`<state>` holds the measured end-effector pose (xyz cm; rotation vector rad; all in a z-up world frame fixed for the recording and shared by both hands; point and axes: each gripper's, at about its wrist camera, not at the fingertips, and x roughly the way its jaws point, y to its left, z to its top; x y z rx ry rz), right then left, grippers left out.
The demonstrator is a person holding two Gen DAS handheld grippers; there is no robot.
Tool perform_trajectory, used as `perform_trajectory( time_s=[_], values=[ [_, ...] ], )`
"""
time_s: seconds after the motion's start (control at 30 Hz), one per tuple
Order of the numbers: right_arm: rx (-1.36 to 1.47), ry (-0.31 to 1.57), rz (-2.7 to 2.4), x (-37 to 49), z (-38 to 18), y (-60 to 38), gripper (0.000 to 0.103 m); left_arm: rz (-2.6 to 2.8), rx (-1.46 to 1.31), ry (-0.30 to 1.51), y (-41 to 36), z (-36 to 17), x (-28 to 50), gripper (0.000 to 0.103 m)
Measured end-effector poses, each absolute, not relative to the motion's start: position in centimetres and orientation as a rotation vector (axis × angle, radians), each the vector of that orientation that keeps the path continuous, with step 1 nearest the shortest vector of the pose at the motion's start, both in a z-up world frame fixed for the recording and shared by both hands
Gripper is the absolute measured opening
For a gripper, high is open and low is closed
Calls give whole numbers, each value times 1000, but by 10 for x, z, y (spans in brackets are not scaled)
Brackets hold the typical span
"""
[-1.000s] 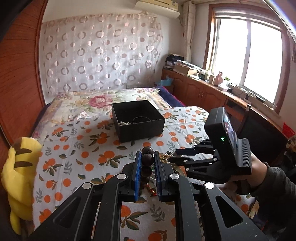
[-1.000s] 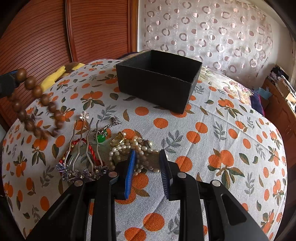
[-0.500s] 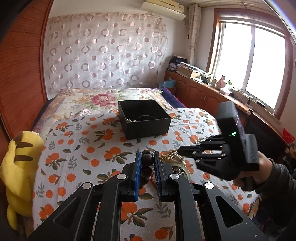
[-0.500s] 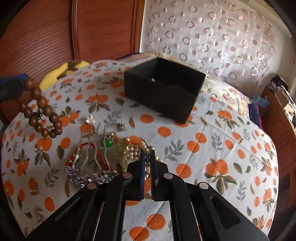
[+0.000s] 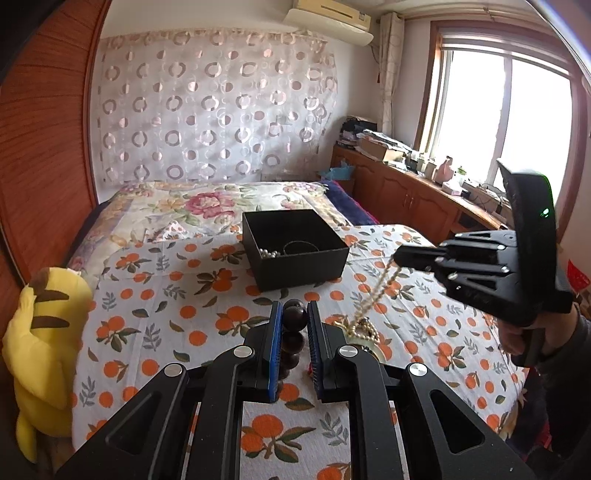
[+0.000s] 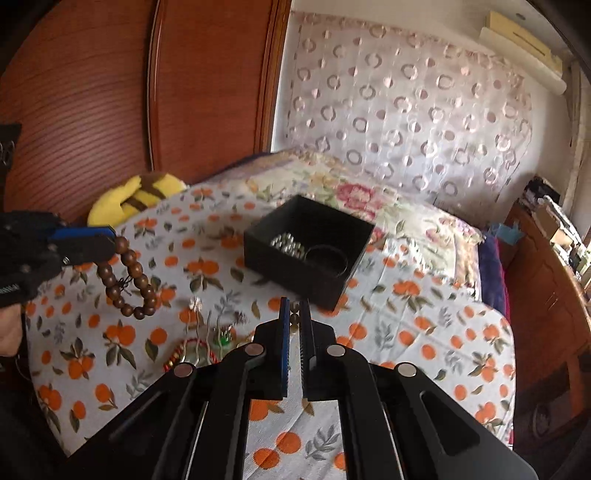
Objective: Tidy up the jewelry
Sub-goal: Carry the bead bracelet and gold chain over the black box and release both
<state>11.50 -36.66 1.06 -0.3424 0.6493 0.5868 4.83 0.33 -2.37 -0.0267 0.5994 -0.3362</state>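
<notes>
Bedspread with orange print carries black box.

**Jewelry mid-sort on the bed**

Dark wooden bead bracelet hangs above the bed. Pearl necklace dangles, its lower end on the remaining jewelry pile. Open black box, mid-bed, holds pearls and a bangle.

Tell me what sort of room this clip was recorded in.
Most likely a home bedroom. The work goes on atop a bed under an orange-print sheet, with a yellow plush toy at its edge, a wall air conditioner above a curtain, and low wooden cabinets beneath the window.
</notes>
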Motion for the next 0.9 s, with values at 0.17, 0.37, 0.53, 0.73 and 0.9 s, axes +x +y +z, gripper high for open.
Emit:
perform_trajectory(
  time_s=[0.17,0.37,0.53,0.73,0.9],
  values=[
    [-339,605,574,117,33,-371,5,-341,-19,583,1,-14,54,12],
    [-336,562,561,119,55,-376,5,-358,-2,559,-7,-4,61,12],
    [-323,548,562,124,65,-379,5,-365,8,536,-12,6,69,12],
    [-302,537,563,131,76,-381,5,-366,3,515,-14,18,81,12],
    [-286,507,561,140,92,-381,5,-363,14,498,-15,28,86,12]
  ],
)
